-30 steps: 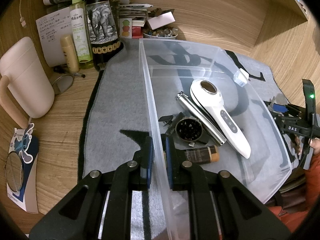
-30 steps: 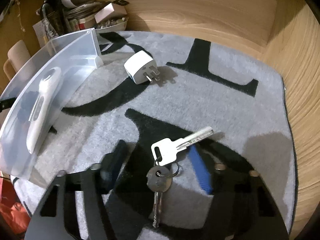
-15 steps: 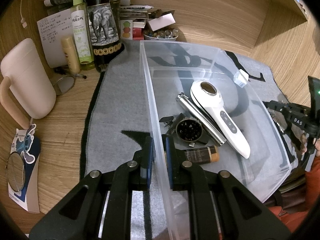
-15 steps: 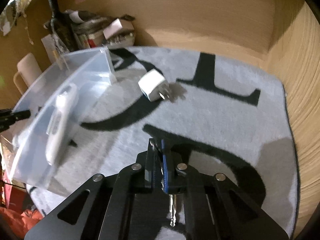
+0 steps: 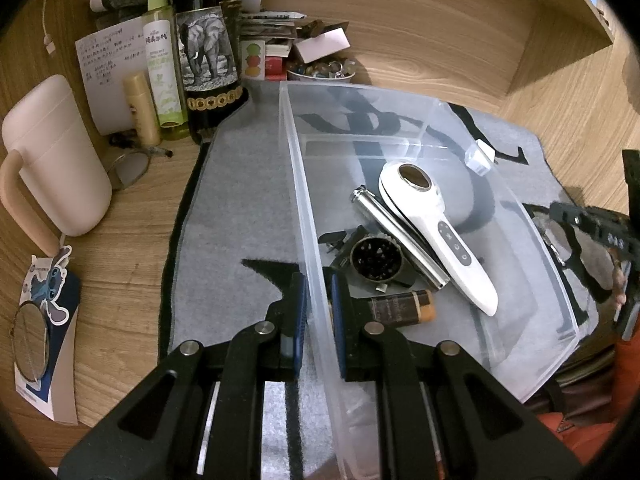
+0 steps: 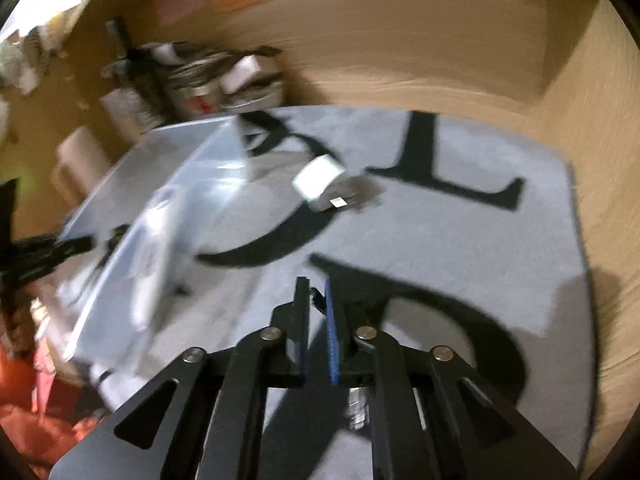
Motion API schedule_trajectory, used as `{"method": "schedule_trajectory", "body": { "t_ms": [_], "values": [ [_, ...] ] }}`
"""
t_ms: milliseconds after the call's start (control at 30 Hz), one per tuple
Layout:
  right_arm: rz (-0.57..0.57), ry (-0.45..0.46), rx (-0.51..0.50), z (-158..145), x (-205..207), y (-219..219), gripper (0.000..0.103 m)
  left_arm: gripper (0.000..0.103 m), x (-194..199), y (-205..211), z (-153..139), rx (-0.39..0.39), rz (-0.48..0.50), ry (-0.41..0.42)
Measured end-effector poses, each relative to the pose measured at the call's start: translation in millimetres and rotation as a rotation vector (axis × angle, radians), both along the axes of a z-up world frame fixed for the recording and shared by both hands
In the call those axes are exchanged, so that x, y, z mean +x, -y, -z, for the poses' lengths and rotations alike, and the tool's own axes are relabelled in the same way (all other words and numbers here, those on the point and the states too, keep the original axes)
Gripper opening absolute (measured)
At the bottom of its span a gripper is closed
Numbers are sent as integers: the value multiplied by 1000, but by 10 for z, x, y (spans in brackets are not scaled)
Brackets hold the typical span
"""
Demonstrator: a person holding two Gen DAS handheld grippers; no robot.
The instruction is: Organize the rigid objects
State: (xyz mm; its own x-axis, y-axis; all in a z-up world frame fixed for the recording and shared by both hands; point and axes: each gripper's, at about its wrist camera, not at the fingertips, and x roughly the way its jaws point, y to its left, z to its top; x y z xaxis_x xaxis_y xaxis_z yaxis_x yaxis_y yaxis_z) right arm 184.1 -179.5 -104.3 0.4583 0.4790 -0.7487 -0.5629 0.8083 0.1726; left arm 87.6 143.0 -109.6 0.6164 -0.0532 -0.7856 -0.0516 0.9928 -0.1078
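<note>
My left gripper (image 5: 318, 284) is shut on the near left wall of a clear plastic bin (image 5: 296, 168). In the bin lie a white handheld device (image 5: 436, 232), a metal cylinder (image 5: 400, 236), a round dark grinder (image 5: 376, 258) and a small brown bottle (image 5: 400, 304). My right gripper (image 6: 318, 294) is shut on a bunch of keys; one silver key (image 6: 357, 408) dangles under the fingers, above the grey mat (image 6: 460, 240). A white charger plug (image 6: 318, 178) lies on the mat beyond, beside the bin (image 6: 132, 240). The right wrist view is blurred.
Left of the bin stand a dark bottle with an elephant label (image 5: 208, 52), a green spray bottle (image 5: 162, 60), a pale mug (image 5: 56, 156), glasses (image 5: 128, 168) and a round mirror (image 5: 30, 340). A bowl of beads (image 5: 320, 70) sits behind. Wooden walls close the back and right.
My right gripper closed on the keys that lay on the mat and lifted them; the mat below now looks farther off. The left gripper kept its hold on the bin wall.
</note>
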Motion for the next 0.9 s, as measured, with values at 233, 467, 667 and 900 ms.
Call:
{"method": "schedule_trajectory", "body": {
  "t_ms": [233, 467, 667, 900],
  "values": [
    [-83, 13, -81, 91, -205, -149, 54, 12, 13, 5, 3, -5, -1, -4],
    [-7, 16, -106, 125, 9, -38, 66, 12, 17, 1, 5, -7, -1, -4],
    [22, -63, -146, 343, 88, -54, 66, 12, 22, -6, 5, -4, 0, -7],
    [80, 35, -180, 400, -70, -133, 56, 12, 22, -10, 16, -2, 1, -8]
  ]
}}
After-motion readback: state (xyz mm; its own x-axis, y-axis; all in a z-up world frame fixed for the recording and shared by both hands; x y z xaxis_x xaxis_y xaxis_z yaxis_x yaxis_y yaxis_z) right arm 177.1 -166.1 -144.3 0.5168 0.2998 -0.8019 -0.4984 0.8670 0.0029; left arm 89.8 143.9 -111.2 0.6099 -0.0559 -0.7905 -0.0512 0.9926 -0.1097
